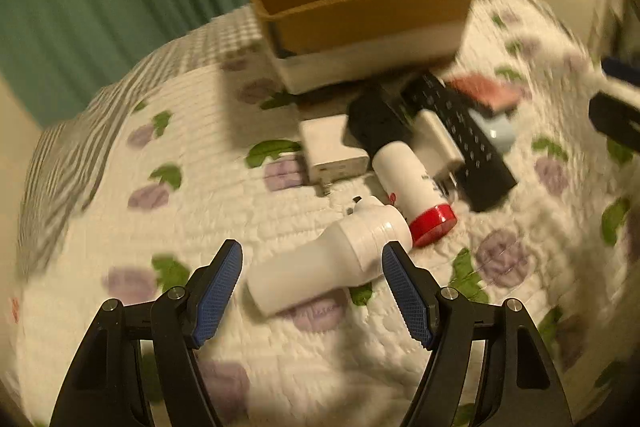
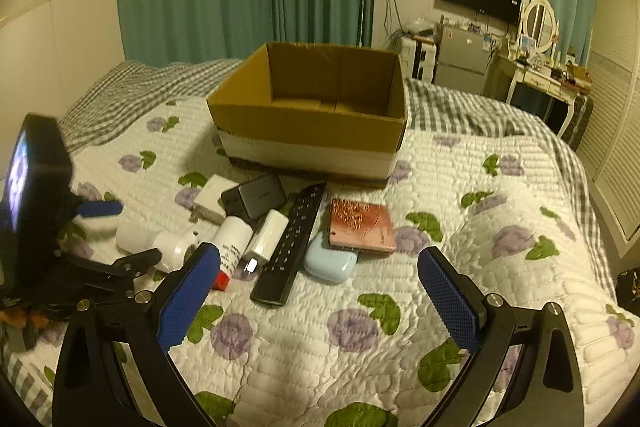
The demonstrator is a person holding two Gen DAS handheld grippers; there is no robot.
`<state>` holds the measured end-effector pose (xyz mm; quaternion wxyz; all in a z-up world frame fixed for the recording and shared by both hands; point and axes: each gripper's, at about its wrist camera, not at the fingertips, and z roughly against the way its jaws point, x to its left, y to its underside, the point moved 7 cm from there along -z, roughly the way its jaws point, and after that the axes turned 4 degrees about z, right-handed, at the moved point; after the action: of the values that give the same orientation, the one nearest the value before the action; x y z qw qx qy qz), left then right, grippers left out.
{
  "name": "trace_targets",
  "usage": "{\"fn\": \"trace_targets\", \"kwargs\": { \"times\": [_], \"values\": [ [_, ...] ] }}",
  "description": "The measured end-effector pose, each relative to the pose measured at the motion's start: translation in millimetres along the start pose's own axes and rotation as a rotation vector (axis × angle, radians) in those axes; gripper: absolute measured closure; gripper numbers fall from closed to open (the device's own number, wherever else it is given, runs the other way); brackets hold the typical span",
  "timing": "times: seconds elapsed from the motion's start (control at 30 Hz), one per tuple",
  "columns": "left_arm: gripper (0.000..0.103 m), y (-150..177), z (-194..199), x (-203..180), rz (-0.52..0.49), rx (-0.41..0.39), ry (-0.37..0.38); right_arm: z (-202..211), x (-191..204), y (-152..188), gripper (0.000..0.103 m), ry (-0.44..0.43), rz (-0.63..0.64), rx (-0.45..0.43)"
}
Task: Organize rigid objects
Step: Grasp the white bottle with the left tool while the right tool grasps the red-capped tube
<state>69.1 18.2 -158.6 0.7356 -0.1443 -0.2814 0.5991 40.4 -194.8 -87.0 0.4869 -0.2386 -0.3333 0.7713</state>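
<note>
White plastic, the bottle [image 1: 332,259] lies on its side on the quilt [image 1: 240,195], long axis slanting from its base near the left gripper [image 1: 312,287] up to its cap end toward the red-capped tube [image 1: 412,183]. The left fingers [image 1: 218,291] are spread wide on either side of it, not touching. The right gripper [image 2: 320,299] hovers empty, fingers apart, before the remote [image 2: 290,243], whose long axis runs toward the box [image 2: 312,131].
</note>
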Motion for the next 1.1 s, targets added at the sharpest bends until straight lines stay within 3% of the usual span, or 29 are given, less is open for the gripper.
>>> {"fn": "trace_targets", "kwargs": {
  "times": [0.13,0.2,0.27,0.33,0.37,0.4,0.57,0.67,0.7,0.87,0.93,1.1],
  "values": [
    [0.028,3,-18,-21,-0.171,0.062,0.082,-12,0,5,0.003,-0.008,-0.005,0.036],
    [0.028,8,-34,-27,-0.237,0.107,0.07,-18,0,7,0.003,-0.009,-0.004,0.057],
    [0.031,13,-49,-27,-0.241,0.143,0.068,-24,2,10,0.003,-0.008,0.003,0.076],
    [0.036,8,-46,-22,-0.2,0.114,0.09,-28,4,12,0.003,-0.007,0.013,0.088],
    [0.048,5,-38,-19,-0.176,0.079,0.097,-29,5,12,0.003,-0.005,0.019,0.091],
    [0.051,3,-32,-15,-0.157,0.059,0.093,-31,7,12,0.003,-0.002,0.028,0.096],
    [0.051,-14,10,26,0.084,-0.071,0.089,-30,26,2,0.009,-0.015,0.065,0.07],
    [0.051,-26,29,57,0.309,-0.116,0.095,-33,47,-11,0.011,-0.035,0.081,0.04],
    [0.051,-26,33,64,0.343,-0.13,0.104,-39,59,-13,0.017,-0.054,0.101,0.055],
    [0.051,-17,27,78,0.365,-0.114,0.095,-81,95,0,0.041,-0.103,0.144,0.172],
    [0.051,-11,22,81,0.374,-0.101,0.104,-100,104,11,0.06,-0.137,0.13,0.247],
    [0.051,-7,22,80,0.404,-0.11,0.17,-129,108,19,0.062,-0.128,0.091,0.317]
  ]
}}
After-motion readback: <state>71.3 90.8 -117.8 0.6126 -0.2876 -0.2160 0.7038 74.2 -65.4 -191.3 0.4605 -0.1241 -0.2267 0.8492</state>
